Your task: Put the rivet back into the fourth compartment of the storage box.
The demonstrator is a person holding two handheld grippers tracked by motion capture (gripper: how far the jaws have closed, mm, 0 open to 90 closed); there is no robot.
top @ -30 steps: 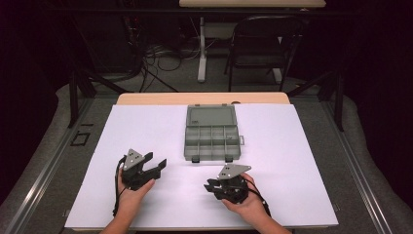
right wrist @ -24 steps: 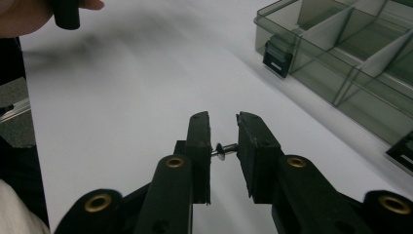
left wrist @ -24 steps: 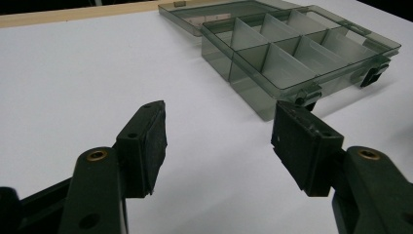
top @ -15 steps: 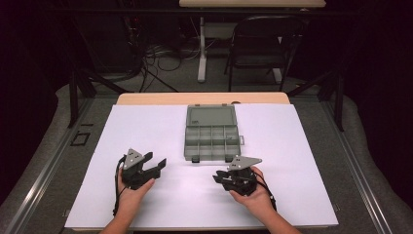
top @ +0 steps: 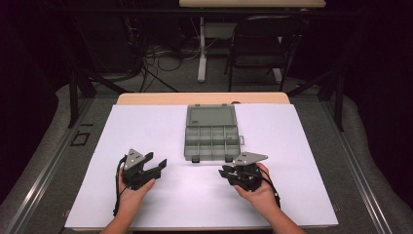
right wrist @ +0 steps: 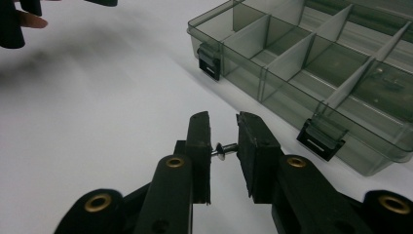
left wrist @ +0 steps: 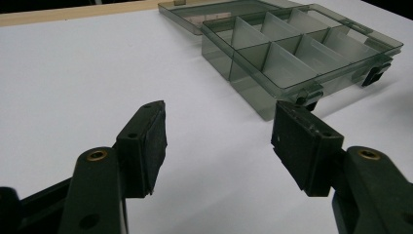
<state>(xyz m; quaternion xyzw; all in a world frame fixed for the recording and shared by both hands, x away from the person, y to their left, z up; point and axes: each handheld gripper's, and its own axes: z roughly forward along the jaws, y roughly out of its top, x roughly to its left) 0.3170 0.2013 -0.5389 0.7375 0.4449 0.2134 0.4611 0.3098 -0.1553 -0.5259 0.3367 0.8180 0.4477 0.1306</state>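
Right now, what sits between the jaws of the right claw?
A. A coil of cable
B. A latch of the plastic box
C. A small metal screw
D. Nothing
C. In the right gripper view the right claw pinches a small metal screw end to end, just short of the open compartment box.
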